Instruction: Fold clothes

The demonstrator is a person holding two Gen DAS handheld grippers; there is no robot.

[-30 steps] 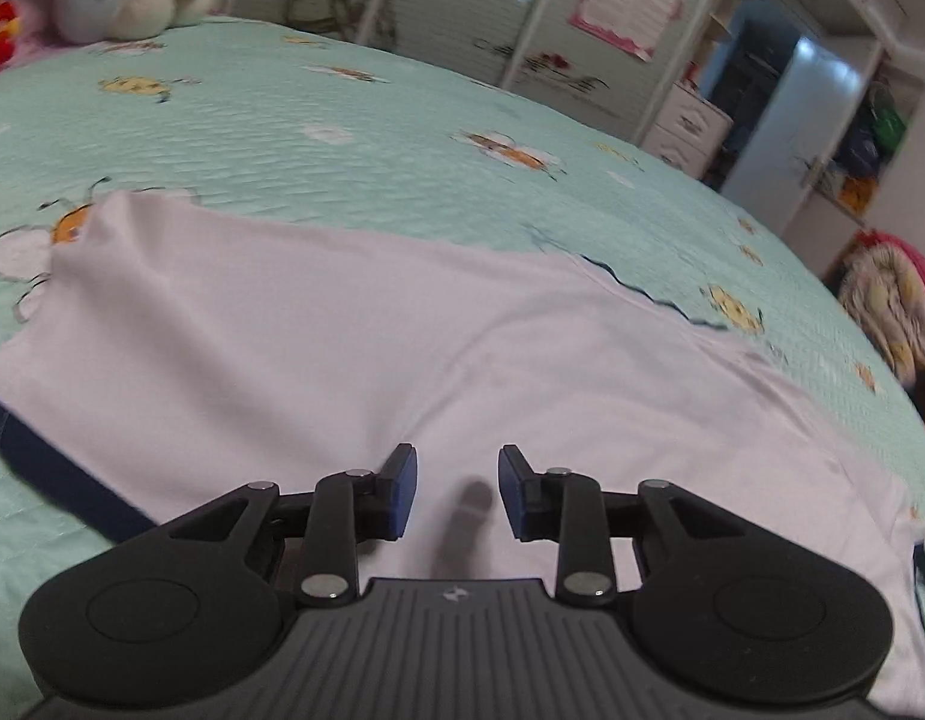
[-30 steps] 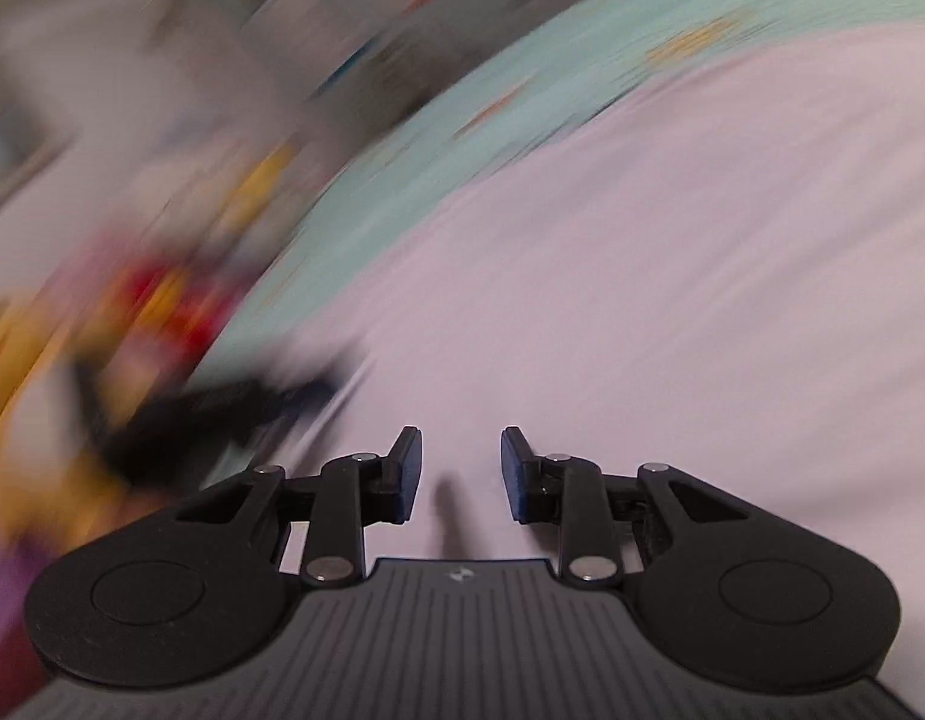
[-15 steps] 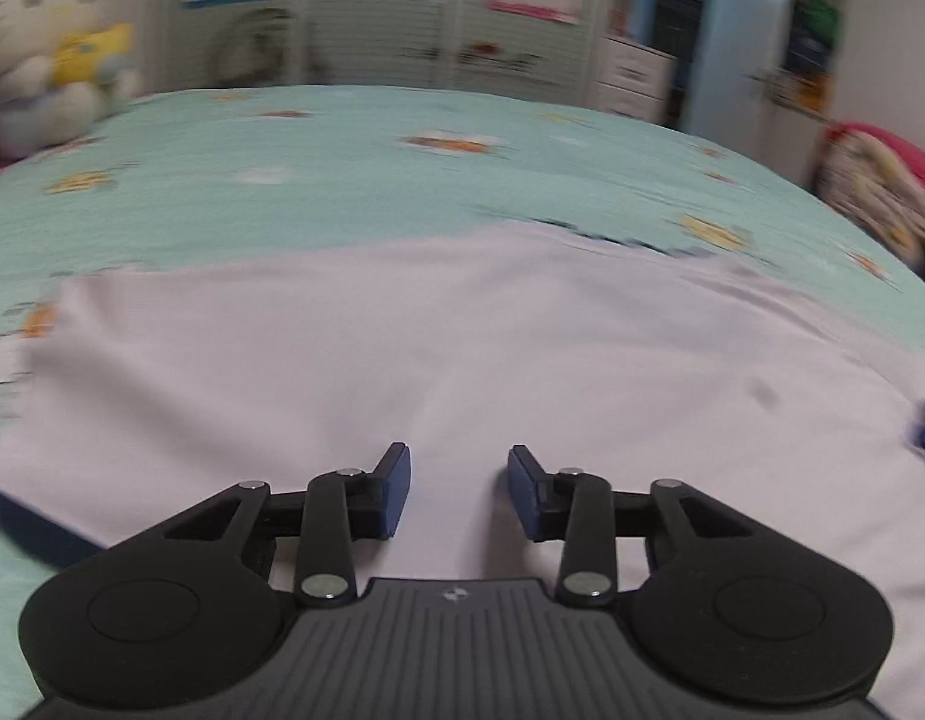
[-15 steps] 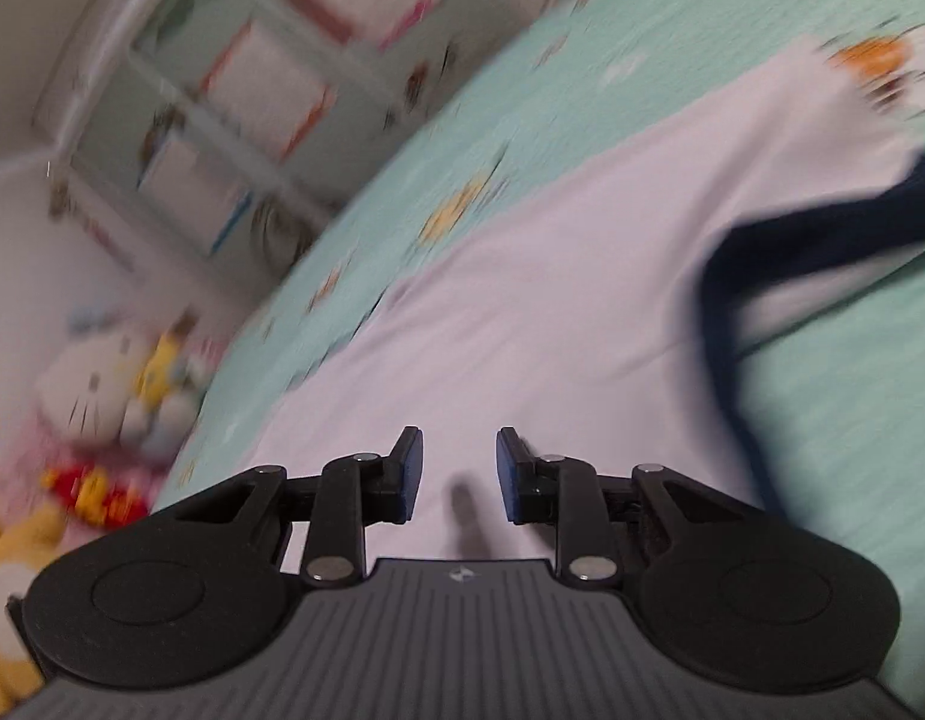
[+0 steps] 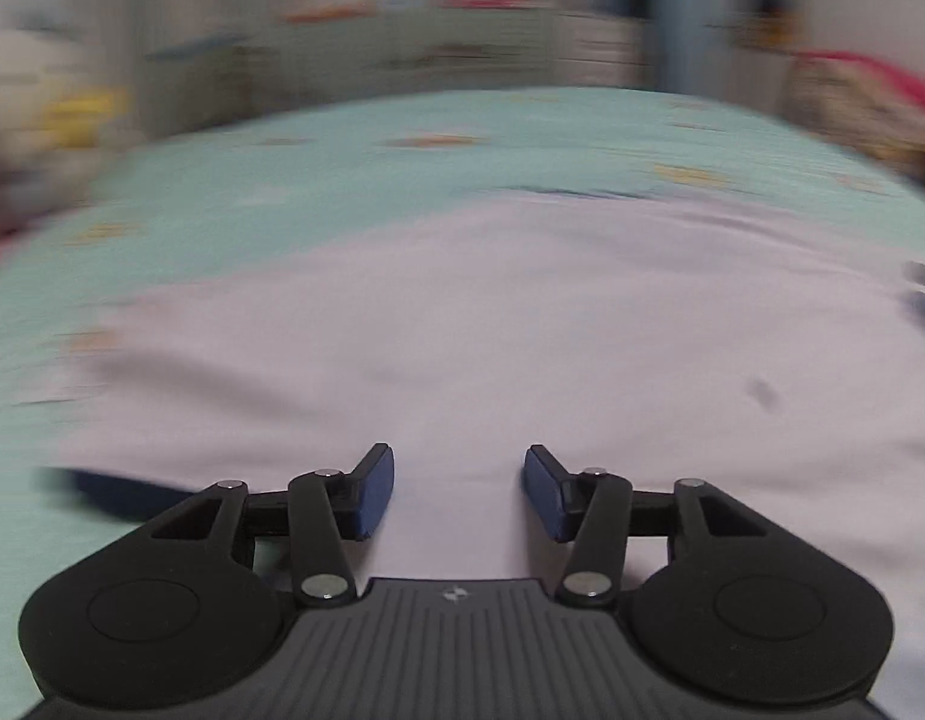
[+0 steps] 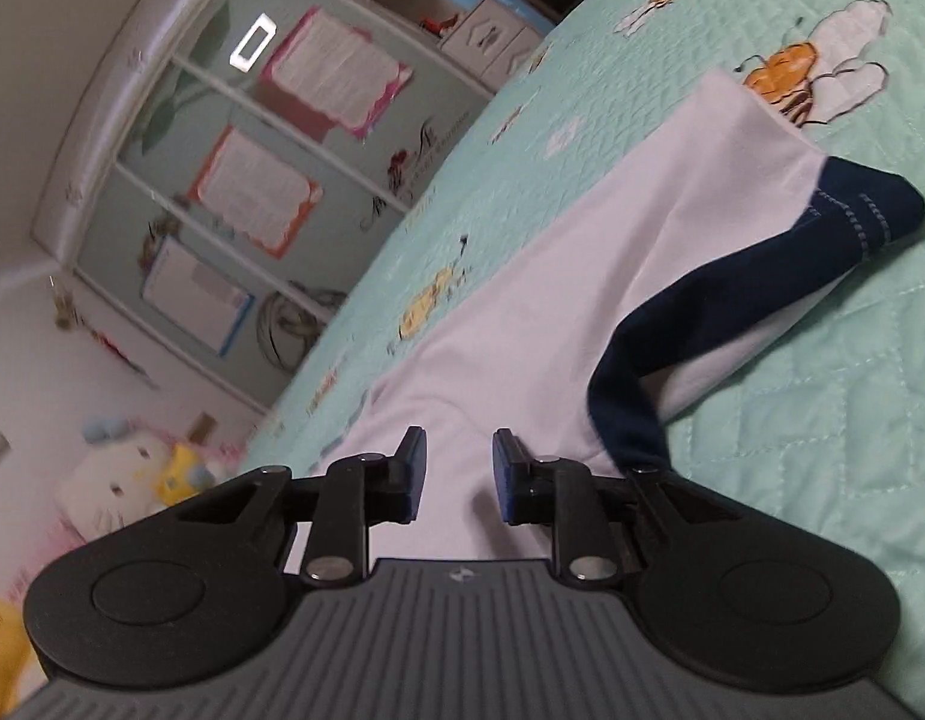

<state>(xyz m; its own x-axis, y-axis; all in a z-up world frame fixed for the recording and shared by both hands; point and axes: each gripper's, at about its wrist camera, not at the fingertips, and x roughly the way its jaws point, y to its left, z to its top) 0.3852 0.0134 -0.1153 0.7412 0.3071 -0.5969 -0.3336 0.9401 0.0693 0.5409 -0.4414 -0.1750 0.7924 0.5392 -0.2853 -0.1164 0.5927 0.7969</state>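
The pale lilac cotton shirt with navy trim [image 6: 582,276] lies mostly flat on the mint quilted bedspread [image 6: 822,420], apparently barely folded. Above it, left gripper [image 5: 459,492] and right gripper [image 6: 456,474] are opening, grasping nothing.

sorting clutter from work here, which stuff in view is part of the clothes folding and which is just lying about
For the job:
white shirt with its navy trim
left gripper
right gripper

Just there:
bedspread
plush cat
cabinet doors

Motion blur smears the left wrist view's far wall [image 5: 462,18] and plush toy [image 5: 36,96] beyond recognition.
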